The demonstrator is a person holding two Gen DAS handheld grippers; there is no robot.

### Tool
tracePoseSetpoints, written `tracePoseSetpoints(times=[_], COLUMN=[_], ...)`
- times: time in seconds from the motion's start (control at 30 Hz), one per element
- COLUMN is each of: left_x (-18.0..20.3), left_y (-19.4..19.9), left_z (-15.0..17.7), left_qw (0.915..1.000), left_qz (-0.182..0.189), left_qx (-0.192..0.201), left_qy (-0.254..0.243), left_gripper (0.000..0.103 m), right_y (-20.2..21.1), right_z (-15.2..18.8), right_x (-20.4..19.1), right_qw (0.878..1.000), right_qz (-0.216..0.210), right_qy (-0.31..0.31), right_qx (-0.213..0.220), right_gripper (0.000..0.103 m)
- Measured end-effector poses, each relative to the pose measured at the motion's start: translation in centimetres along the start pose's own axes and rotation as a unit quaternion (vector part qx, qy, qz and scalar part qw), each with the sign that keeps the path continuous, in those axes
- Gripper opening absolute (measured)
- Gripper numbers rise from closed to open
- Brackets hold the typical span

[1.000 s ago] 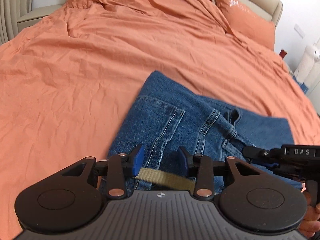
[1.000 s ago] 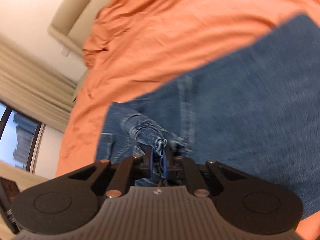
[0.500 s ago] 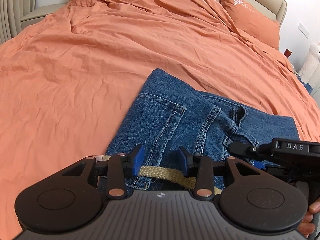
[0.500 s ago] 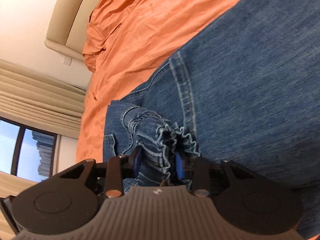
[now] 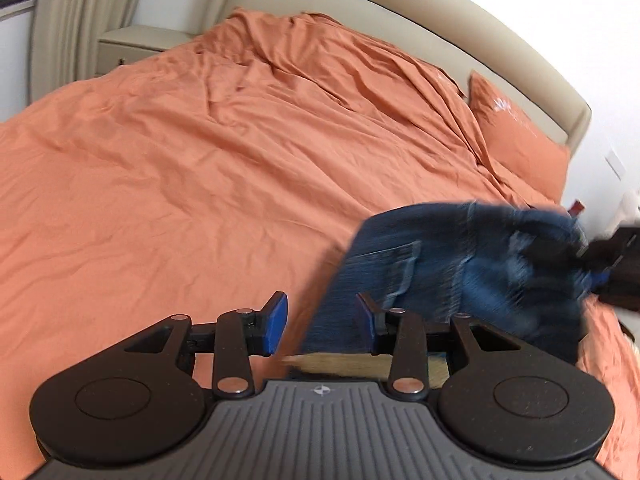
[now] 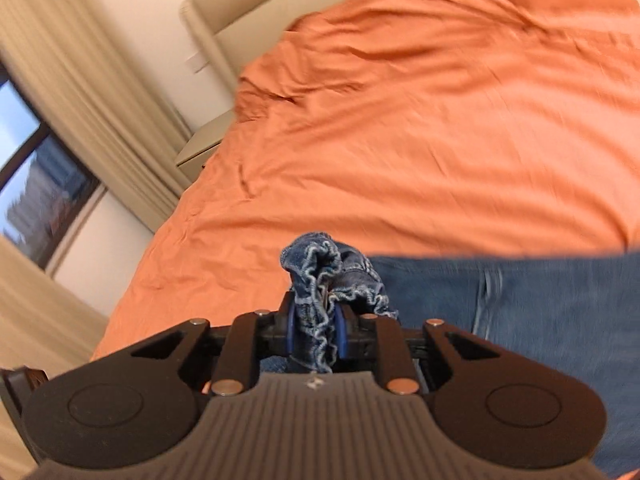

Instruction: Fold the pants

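The blue jeans (image 5: 460,272) are folded into a bundle and hang blurred above the orange bed at the right of the left wrist view. My right gripper (image 6: 316,334) is shut on a bunched, frayed fold of the jeans (image 6: 332,280), with the rest of the denim spreading to the right. In the left wrist view the right gripper (image 5: 588,266) holds the bundle's far right end. My left gripper (image 5: 322,320) is open and empty, its right pad just in front of the jeans' left edge. A tan belt strip (image 5: 348,364) shows under the jeans.
The orange bedsheet (image 5: 200,168) covers the whole bed, wrinkled. An orange pillow (image 5: 516,140) lies at the beige headboard (image 5: 400,28). A beige nightstand (image 5: 140,40) and curtains (image 6: 80,60) stand at the bed's far side by a window.
My right gripper has closed on the jeans' bunched fold and lifted the bundle off the bed, moving it right. My left gripper stayed open and pulled back, tilting up.
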State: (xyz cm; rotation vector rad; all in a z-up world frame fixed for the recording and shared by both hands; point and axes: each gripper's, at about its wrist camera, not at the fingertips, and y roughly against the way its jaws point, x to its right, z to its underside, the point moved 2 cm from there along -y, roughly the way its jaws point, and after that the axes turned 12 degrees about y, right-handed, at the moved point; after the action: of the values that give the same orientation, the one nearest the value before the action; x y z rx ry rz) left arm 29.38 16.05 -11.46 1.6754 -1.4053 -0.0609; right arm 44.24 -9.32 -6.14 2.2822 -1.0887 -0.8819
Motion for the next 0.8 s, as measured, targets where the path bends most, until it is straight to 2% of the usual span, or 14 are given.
tracePoseSetpoints(times=[0.17, 0.27, 0.37, 0.47, 0.53, 0.73, 0.8], left_x=[-0.5, -0.1, 0.5, 1.0, 1.5, 2.9, 3.4], left_y=[0.4, 0.1, -0.4, -0.9, -1.4, -2.6, -3.0], left_z=[0.1, 0.5, 1.0, 1.7, 2.2, 3.7, 4.1], left_qw=[0.9999, 0.9998, 0.9994, 0.9989, 0.9984, 0.9950, 0.9934], left_qz=[0.004, 0.009, 0.010, 0.011, 0.009, -0.001, -0.005], left_qx=[-0.009, -0.019, -0.027, -0.037, -0.043, -0.065, -0.071], left_qy=[0.007, -0.003, -0.017, -0.028, -0.036, -0.075, -0.090], left_gripper=[0.045, 0.045, 0.045, 0.045, 0.045, 0.045, 0.045], right_y=[3.3, 6.1, 8.8, 10.4, 10.8, 6.8, 5.6], right_z=[-4.1, -5.4, -5.4, -4.2, -2.2, 5.5, 7.5], right_x=[0.0, 2.3, 6.2, 11.1, 14.9, 24.9, 27.4], right_qw=[1.000, 1.000, 0.999, 0.997, 0.994, 0.981, 0.979], right_qz=[-0.001, 0.017, 0.042, 0.067, 0.091, 0.141, 0.139], right_qy=[0.020, 0.011, -0.011, -0.031, -0.053, -0.114, -0.134], right_qx=[0.006, 0.015, 0.021, 0.021, 0.012, -0.064, -0.062], right_gripper=[0.015, 0.015, 0.015, 0.015, 0.015, 0.015, 0.015])
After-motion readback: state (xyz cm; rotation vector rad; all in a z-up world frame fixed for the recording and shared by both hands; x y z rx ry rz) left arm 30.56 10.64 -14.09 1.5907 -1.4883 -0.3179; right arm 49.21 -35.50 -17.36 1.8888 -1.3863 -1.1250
